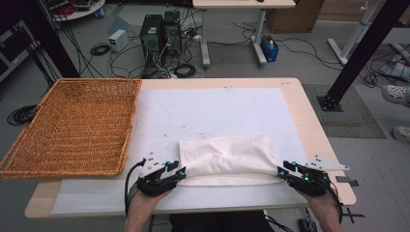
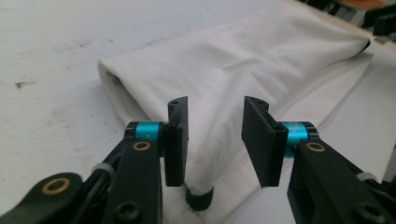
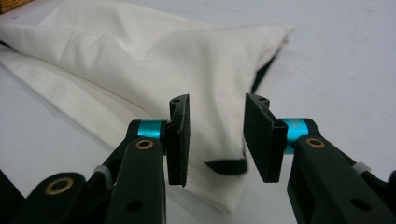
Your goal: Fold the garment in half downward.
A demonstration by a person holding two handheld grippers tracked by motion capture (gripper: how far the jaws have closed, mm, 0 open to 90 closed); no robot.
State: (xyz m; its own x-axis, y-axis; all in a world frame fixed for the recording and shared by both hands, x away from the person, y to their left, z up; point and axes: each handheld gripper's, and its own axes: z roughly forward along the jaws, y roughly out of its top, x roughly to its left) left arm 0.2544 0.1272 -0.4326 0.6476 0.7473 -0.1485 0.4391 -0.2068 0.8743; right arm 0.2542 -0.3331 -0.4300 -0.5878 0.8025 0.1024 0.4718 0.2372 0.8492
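A folded white cloth (image 1: 226, 158) lies on the white mat near the table's front edge. My left gripper (image 1: 180, 173) is at its near left corner, open, and in the left gripper view the cloth (image 2: 224, 79) runs between the parted jaws of that gripper (image 2: 215, 140). My right gripper (image 1: 282, 171) is at the near right corner, also open. The right gripper view has the cloth (image 3: 154, 60) and its dark-edged corner fold sitting between that gripper's (image 3: 217, 135) jaws. Neither gripper pinches the fabric.
A large wicker basket (image 1: 72, 126) sits at the table's left side, overhanging the edge. The white mat (image 1: 208, 111) covers most of the wooden table (image 1: 309, 125). Computer towers, cables and a desk stand on the floor beyond.
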